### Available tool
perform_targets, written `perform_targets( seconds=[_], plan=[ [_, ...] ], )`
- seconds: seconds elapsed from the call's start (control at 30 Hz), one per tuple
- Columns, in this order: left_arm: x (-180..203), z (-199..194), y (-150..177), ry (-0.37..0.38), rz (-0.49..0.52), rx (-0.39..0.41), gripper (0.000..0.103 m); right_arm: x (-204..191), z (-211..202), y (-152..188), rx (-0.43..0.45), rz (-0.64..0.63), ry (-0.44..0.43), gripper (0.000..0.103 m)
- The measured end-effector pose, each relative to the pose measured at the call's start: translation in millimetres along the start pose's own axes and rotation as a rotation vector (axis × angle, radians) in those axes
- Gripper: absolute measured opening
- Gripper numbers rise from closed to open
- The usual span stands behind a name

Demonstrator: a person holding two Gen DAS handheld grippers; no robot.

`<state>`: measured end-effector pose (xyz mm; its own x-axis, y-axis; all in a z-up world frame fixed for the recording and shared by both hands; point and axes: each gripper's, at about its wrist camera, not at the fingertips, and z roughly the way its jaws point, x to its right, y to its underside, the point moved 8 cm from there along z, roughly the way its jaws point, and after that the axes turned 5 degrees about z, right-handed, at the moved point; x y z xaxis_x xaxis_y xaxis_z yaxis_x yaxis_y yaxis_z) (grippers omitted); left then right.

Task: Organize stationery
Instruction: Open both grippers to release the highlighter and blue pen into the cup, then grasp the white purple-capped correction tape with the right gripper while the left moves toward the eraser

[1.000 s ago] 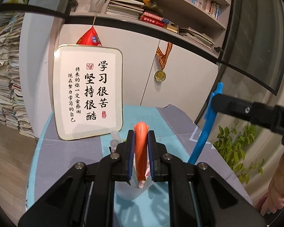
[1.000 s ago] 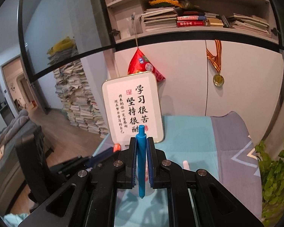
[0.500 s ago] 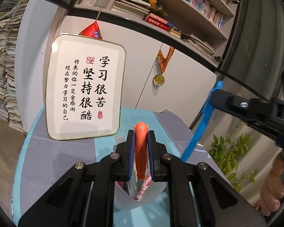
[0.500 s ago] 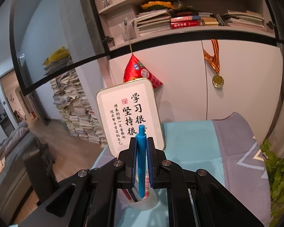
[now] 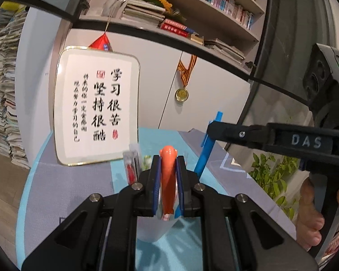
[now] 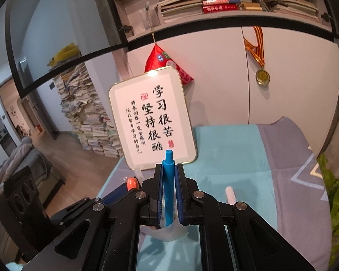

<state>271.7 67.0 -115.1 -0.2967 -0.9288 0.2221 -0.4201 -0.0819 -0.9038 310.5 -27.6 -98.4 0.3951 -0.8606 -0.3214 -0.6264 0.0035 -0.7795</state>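
My left gripper [image 5: 168, 160] is shut on an orange pen [image 5: 168, 180], held upright over a translucent cup [image 5: 150, 230] on the table. The cup holds a red pen [image 5: 131, 169] and others. My right gripper [image 6: 168, 167] is shut on a blue pen [image 6: 168, 192], whose lower end reaches into the same cup [image 6: 167, 232]. In the left wrist view the right gripper [image 5: 217, 131] comes in from the right with the blue pen [image 5: 205, 155] slanting down behind my fingers. In the right wrist view the left gripper [image 6: 122, 192] sits low on the left, and the orange pen [image 6: 132, 183] shows.
A framed calligraphy sign [image 5: 97, 117] stands at the back of the table on a teal and grey cloth [image 6: 237, 158]. A white stick-like item [image 6: 230, 194] pokes up right of my right fingers. A green plant [image 5: 271, 176] and a person's hand [image 5: 309, 216] are at the right.
The right gripper has come down with the blue pen, and its tip now reaches into the cup. The left gripper still holds the orange pen over the cup.
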Motion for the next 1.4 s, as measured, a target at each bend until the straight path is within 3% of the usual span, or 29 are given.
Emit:
perform_targets(
  seconds=[0.73,0.87,1.4],
  plan=[
    [-1.8,-6.8,32.6,-0.038,0.014,-0.094,0.012,-9.0,5.7,30.4,-0.101,-0.024,-0.012,0.011],
    [-0.6,-9.9,34.8,-0.043,0.020,-0.103,0.021,-10.0,3.8,33.4,-0.111,-0.025,-0.019,0.011],
    [25.8,-25.0,28.4,-0.035,0.077,-0.089,0.023,23.7,-30.2,27.3,-0.062,0.072,0.004,0.011]
  ],
)
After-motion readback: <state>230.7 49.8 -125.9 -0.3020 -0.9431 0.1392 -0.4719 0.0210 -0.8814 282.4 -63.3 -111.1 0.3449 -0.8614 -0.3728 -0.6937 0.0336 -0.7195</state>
